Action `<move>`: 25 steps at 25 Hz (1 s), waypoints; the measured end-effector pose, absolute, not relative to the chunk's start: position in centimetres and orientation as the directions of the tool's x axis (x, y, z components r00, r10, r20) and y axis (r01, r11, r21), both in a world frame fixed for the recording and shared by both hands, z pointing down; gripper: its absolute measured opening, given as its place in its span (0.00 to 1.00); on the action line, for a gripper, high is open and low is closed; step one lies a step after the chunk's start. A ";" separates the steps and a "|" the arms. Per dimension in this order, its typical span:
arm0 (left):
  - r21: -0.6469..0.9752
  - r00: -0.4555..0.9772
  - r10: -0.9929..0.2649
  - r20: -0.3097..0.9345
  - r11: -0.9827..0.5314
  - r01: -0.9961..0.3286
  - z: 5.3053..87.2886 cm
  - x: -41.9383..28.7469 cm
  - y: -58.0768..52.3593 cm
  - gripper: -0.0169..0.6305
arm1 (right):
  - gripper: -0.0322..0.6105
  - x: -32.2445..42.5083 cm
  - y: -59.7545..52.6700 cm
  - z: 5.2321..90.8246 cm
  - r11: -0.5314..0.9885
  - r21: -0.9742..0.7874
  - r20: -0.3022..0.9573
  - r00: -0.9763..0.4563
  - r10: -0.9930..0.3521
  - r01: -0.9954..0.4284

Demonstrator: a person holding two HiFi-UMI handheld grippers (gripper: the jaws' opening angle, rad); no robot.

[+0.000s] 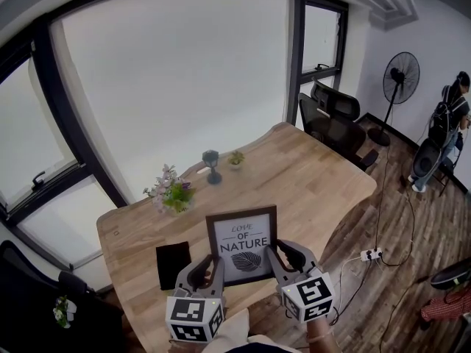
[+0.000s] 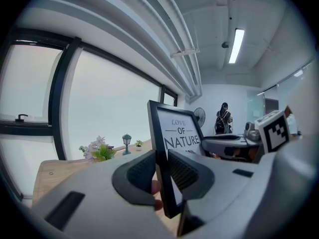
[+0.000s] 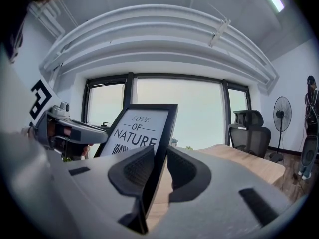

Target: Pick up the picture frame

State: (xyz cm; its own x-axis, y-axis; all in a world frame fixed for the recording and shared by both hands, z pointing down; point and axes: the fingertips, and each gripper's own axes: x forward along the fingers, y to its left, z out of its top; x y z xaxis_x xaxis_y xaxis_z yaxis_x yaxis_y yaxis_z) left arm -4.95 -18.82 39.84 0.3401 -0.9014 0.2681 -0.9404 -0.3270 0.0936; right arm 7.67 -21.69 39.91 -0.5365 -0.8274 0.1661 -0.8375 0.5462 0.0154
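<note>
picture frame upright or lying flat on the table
Upright. The left tongs and right tongs each clamp a side edge of the picture frame, and its print reads right way up.

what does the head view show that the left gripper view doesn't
Only the head view: a flat black object on the table, office chairs, a power strip on the floor. Only the left gripper view: a lit ceiling lamp and ceiling beams. Both: the picture frame, clamped by the left hand-held gripper and right hand-held gripper, plus flowers, fan, a standing person.
</note>
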 end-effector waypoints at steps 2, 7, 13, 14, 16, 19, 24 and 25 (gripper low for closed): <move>0.087 0.342 -0.903 0.260 -0.331 -0.940 39.3 -4.8 -18.3 0.14 | 0.18 7.8 -21.3 39.4 0.546 0.019 0.156 -0.537 -0.829 -0.838; 0.101 0.349 -0.904 0.248 -0.335 -0.937 38.6 -4.5 -17.2 0.14 | 0.18 8.1 -19.9 38.2 0.545 0.042 0.124 -0.537 -0.834 -0.837; 0.092 0.351 -0.909 0.225 -0.339 -0.936 37.6 -4.0 -15.9 0.14 | 0.18 8.8 -18.6 37.1 0.547 0.054 0.097 -0.540 -0.836 -0.836; 0.091 0.353 -0.909 0.224 -0.341 -0.936 37.5 -3.9 -15.8 0.14 | 0.18 8.8 -18.4 37.0 0.548 0.054 0.094 -0.542 -0.835 -0.835; 0.087 0.355 -0.909 0.220 -0.344 -0.935 37.2 -3.8 -15.5 0.14 | 0.18 8.9 -18.1 36.7 0.548 0.055 0.087 -0.543 -0.835 -0.835; 0.083 0.356 -0.910 0.211 -0.346 -0.934 36.8 -3.6 -15.1 0.14 | 0.18 9.1 -17.6 36.0 0.549 0.058 0.076 -0.544 -0.836 -0.834; 0.078 0.362 -0.910 0.202 -0.353 -0.932 36.5 -2.8 -14.5 0.14 | 0.18 9.9 -17.0 35.7 0.551 0.076 0.063 -0.548 -0.834 -0.831; 0.078 0.364 -0.909 0.202 -0.355 -0.932 36.5 -2.7 -14.4 0.14 | 0.18 10.0 -16.9 35.6 0.550 0.081 0.060 -0.547 -0.835 -0.831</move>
State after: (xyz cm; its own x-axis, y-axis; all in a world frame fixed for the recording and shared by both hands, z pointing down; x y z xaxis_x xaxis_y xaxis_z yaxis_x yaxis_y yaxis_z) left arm -2.67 -14.43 36.48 0.3635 -0.9095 0.2016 -0.9316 -0.3552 0.0776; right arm 10.02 -16.93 35.62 -0.5465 -0.8352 0.0605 -0.8313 0.5498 0.0810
